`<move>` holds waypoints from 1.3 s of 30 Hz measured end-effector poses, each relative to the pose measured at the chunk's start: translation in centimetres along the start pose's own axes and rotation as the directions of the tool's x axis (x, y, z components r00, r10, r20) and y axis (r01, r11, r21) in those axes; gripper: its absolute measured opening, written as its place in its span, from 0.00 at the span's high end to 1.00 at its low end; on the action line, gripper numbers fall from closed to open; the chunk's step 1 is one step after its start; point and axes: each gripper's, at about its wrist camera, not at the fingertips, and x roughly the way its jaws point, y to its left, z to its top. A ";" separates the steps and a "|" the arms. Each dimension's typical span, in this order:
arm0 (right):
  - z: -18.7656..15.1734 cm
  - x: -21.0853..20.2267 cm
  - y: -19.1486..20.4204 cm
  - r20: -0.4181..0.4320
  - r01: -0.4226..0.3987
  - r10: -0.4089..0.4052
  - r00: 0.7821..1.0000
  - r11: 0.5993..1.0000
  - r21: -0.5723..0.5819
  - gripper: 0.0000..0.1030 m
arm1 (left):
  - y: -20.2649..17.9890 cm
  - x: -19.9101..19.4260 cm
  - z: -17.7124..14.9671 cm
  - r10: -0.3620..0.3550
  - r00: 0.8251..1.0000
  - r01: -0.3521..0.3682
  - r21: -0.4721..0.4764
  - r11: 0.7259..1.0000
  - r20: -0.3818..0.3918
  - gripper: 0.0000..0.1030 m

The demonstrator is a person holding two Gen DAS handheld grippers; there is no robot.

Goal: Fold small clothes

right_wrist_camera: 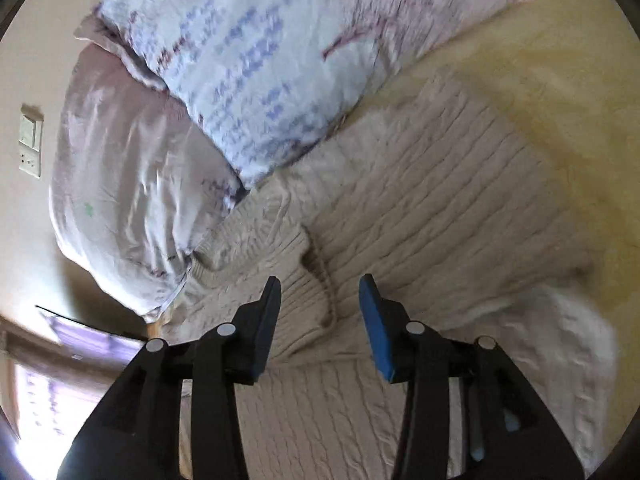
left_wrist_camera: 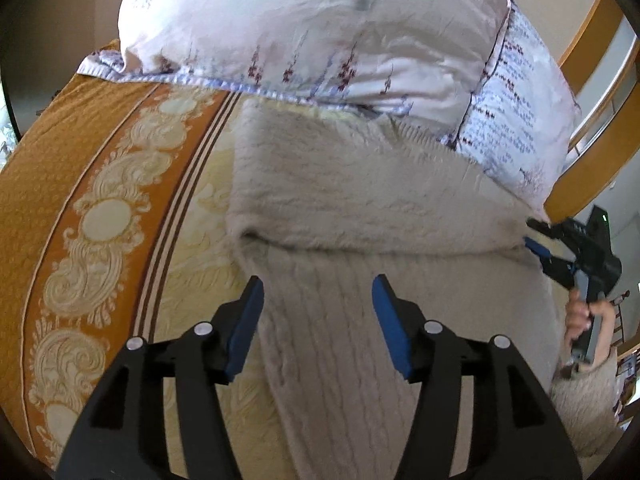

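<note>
Hovering: left gripper (left_wrist_camera: 318,294), right gripper (right_wrist_camera: 320,294), jaws apart, above sweater (left_wrist_camera: 360,208).

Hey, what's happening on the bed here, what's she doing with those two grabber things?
A person is folding a cream cable-knit sweater laid out on a patterned bedspread, just below the pillows. The left gripper hangs open over the knit, holding nothing. The right gripper is open too, over a folded edge near the sweater's side. One part already lies folded across; neither gripper has hold of it.
</note>
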 end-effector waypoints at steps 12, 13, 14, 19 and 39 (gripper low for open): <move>-0.2 1.0 3.6 0.042 -0.019 0.026 0.999 0.988 -0.155 0.93 | 0.4 0.8 -1.4 -0.005 0.999 0.005 -0.004 1.000 -0.047 0.44; -0.1 -0.3 4.2 0.098 -0.017 0.035 0.995 0.984 -0.179 0.93 | 0.3 0.8 -1.4 -0.001 0.999 0.001 0.000 1.000 -0.047 0.44; 0.0 -1.3 4.5 0.147 -0.002 0.031 0.989 0.981 -0.194 0.93 | 0.3 0.8 -1.4 0.000 0.999 0.000 0.002 1.000 -0.048 0.44; 0.3 -1.5 3.1 0.174 0.136 -0.103 0.979 0.973 -0.187 0.93 | 0.1 0.9 -1.6 -0.002 0.999 0.003 0.012 1.000 -0.041 0.44; -7.4 -13.3 -10.8 0.044 0.076 -0.073 0.996 0.993 -0.087 0.42 | 0.1 -3.2 -9.7 -0.301 0.953 0.299 -0.050 0.953 -0.043 0.52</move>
